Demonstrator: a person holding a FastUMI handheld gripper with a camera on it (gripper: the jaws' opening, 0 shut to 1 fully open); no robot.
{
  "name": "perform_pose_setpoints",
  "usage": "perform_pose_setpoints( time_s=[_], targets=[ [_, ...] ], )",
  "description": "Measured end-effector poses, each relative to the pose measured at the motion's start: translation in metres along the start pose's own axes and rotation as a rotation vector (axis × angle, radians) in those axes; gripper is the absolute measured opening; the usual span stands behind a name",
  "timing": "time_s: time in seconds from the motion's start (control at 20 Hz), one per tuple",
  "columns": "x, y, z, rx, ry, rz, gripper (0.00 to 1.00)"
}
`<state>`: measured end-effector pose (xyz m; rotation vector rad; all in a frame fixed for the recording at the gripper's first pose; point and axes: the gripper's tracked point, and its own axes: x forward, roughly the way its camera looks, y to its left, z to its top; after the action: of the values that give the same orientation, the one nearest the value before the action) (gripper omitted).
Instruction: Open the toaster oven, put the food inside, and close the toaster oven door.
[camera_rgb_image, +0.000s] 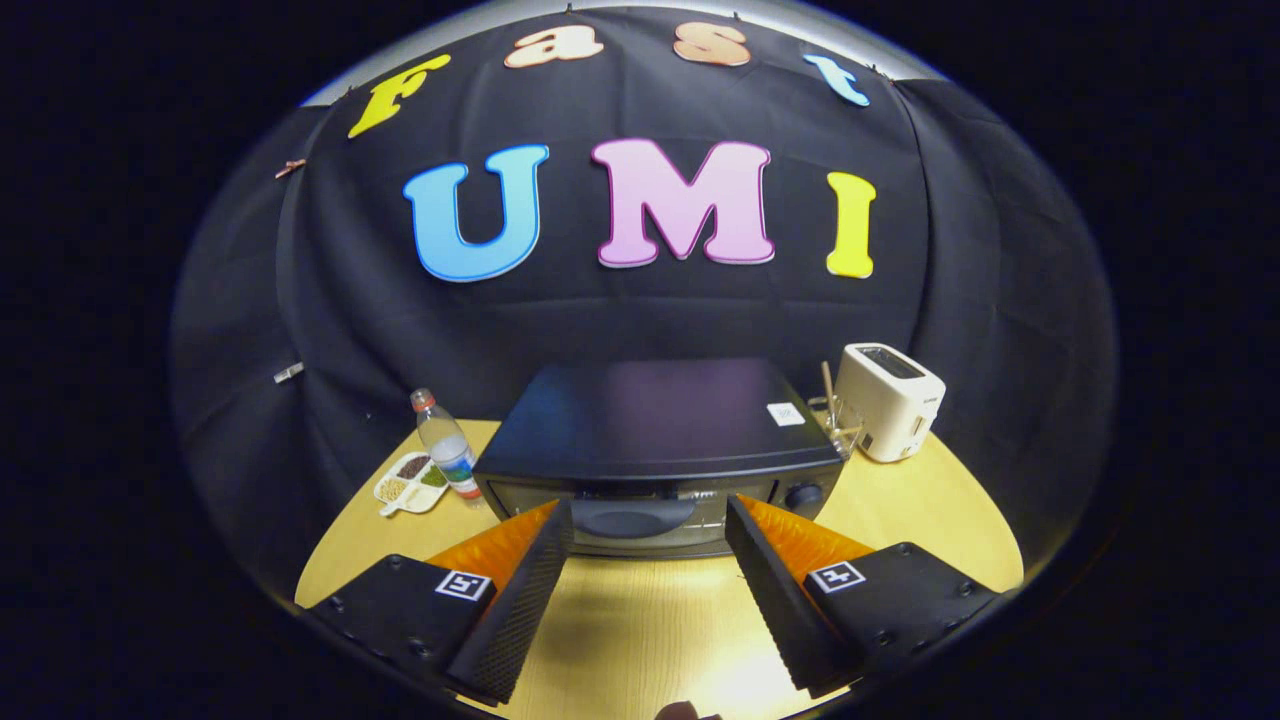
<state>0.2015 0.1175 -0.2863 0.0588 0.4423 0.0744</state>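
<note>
Gripper (648, 520) spread wide, holding nothing, 2 ribbed fingers (520, 590) over round wooden table (930, 500). Boxy black toaster oven (655, 450) just ahead, door closed, curved handle (632, 517) between fingertips. Divided food tray (410, 483) far left.

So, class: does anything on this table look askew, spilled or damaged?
Nothing stands out. The toaster oven sits square with its door shut, the bottle and white toaster stand upright, and the gripper is open, holding nothing.

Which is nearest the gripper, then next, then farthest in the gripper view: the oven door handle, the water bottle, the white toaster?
From the open gripper:
1. Oven door handle, just ahead between the fingers.
2. Water bottle, beside the oven's left.
3. White toaster, back right.
</note>
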Motion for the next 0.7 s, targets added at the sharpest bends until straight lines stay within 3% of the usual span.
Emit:
perform_pose_setpoints(
  time_s=[0.4,0.7],
  targets=[
    [-0.109,-0.039,0.126,-0.003,-0.235,-0.003,0.99],
    [-0.178,-0.07,0.164,0.009,-0.284,-0.027,0.99]
  ],
)
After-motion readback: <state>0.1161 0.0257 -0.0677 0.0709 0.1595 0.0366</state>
